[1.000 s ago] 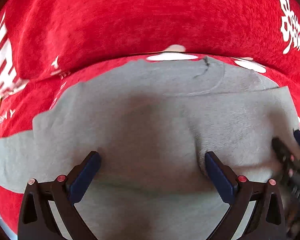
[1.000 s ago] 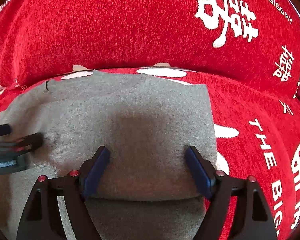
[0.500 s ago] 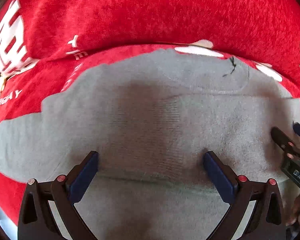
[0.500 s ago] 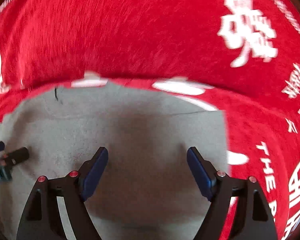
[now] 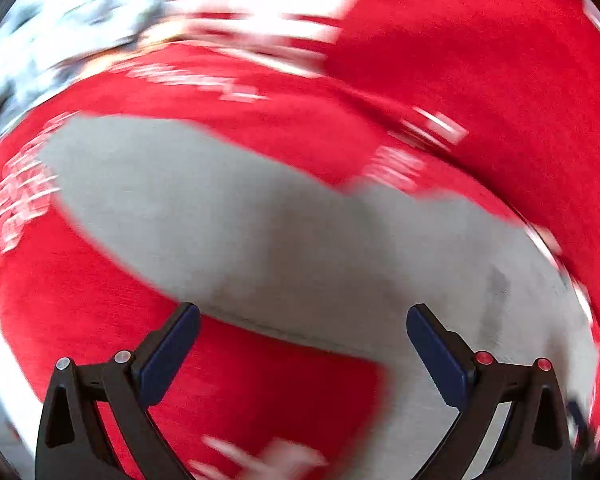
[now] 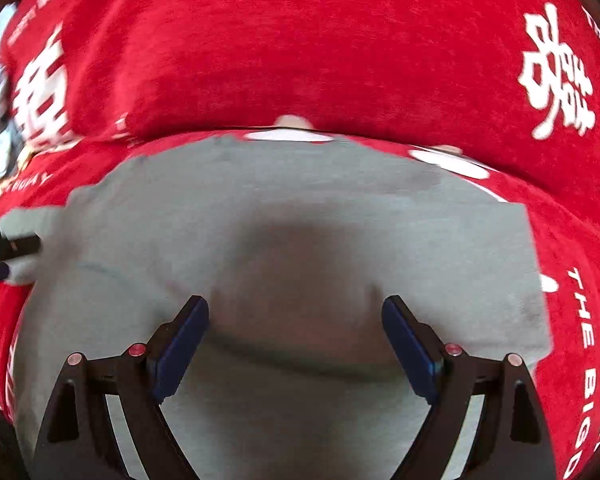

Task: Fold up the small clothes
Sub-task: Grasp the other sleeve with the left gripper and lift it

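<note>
A grey knit garment [image 6: 300,208] lies flat on the red seat. Its right side is folded in to a straight edge. My right gripper [image 6: 296,312] hovers over the garment's middle. Its jaws are opening, with only flat cloth under them and nothing pinched. The left wrist view is blurred. There my left gripper [image 5: 302,320] stands open over the lower edge of the grey garment [image 5: 340,264], whose sleeve [image 5: 140,168] stretches to the upper left. The right wrist view shows the left gripper [image 6: 4,256] at the far left, by the sleeve's end.
The garment lies on a red sofa cover [image 6: 300,40] printed with white characters and letters. Its backrest rises just behind the garment. Red seat [image 5: 80,320] shows to the left of the sleeve. A blurred pale room [image 5: 40,40] lies beyond the sofa's left end.
My left gripper has swung fast to the left and rolled, from the garment's middle to its sleeve side. The right gripper has shifted left over the body, its jaws a little wider.
</note>
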A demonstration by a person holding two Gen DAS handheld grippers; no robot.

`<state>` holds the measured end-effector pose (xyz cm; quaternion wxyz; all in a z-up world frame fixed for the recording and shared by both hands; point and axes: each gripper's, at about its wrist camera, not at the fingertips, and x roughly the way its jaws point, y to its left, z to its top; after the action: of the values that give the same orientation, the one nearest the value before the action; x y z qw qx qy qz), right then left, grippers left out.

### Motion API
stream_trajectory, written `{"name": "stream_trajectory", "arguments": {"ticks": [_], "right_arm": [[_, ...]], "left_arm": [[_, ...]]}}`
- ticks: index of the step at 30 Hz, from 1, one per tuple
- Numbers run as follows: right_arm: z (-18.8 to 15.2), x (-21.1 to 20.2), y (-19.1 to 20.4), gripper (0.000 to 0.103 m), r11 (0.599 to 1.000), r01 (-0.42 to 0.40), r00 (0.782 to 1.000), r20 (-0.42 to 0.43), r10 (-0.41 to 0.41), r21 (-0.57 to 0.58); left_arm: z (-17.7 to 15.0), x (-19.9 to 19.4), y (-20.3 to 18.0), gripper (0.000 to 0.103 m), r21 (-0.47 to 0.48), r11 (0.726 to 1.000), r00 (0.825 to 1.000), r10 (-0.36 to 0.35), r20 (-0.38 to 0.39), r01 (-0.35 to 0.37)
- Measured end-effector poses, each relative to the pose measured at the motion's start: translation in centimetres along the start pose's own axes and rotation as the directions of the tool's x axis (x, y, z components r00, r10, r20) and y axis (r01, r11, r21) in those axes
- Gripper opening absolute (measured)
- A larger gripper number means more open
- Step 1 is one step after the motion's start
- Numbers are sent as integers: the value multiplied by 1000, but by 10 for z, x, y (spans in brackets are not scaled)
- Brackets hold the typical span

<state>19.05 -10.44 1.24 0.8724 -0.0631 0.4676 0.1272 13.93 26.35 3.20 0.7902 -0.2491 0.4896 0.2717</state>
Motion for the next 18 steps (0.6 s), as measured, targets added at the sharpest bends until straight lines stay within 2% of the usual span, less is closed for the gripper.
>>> {"name": "stream_trajectory", "arguments": {"ticks": [1,3,5,7,8,10,13,15,17,18], "right_arm": [[-4,4,7,91,1000,-4,1000,-12,4,-11],[-10,8,15,91,997,46,999,7,-45,-60],[-17,6,16,91,995,63,998,35,-61,-71],[-17,5,15,92,996,61,998,33,-59,-63],[-17,6,15,92,996,63,998,33,-61,-63],[-16,8,15,93,995,71,997,36,-69,-66],[-16,9,15,93,995,75,997,39,-72,-64],[-17,8,17,93,995,80,996,39,-78,-65],[-18,8,18,93,994,87,996,39,-84,-67],[-17,8,18,93,994,89,996,39,-86,-67]], "left_arm": [[7,2,20,103,-47,999,1000,22,5,-22],[29,9,75,103,-199,978,998,67,1,-66],[47,16,132,103,-371,923,994,110,1,-102],[58,32,167,103,-457,882,993,115,-29,-116],[65,40,172,103,-462,877,991,126,-41,-130],[82,45,170,103,-420,891,984,174,-30,-171],[109,66,156,103,-348,925,988,139,-67,-154],[118,78,146,103,-307,921,970,212,-116,-238],[123,86,141,103,-294,916,961,246,-128,-273],[124,87,141,103,-297,915,961,248,-120,-273]]}}
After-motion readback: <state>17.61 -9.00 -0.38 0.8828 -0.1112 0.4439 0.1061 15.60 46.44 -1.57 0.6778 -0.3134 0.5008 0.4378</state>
